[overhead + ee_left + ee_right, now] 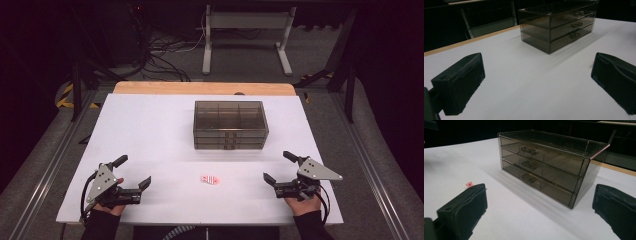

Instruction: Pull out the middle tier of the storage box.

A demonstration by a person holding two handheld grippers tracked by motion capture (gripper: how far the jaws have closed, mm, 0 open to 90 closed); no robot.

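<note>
Room: dark surroundings, grey floor with cables and a white frame stand beyond the table.
Surface: white table top (150, 130) with a wooden strip along its far edge.
Drawer box: a smoky see-through drawer box (229, 125) with three drawers stands mid-table toward the far side, drawer fronts facing the person, all pushed in.
Small tag: a pink-and-white small tag (210, 179) lies flat on the near part of the table, between the two grippers and apart from both.
Left gripper: the left gripper (135, 172) is at the near left corner, jaws spread wide with nothing between them; the tag is well off to its right.
Right gripper: the right gripper (279, 167) is at the near right, jaws also spread and empty; the tag sits to its left.
Box and jaws: in both gripper views the box stands ahead, well beyond the jaw tips.
Hard to make out: the print on the tag is too small to read; drawer contents cannot be told through the tinted walls; the person's forearms are cut off at the bottom edge.
</note>
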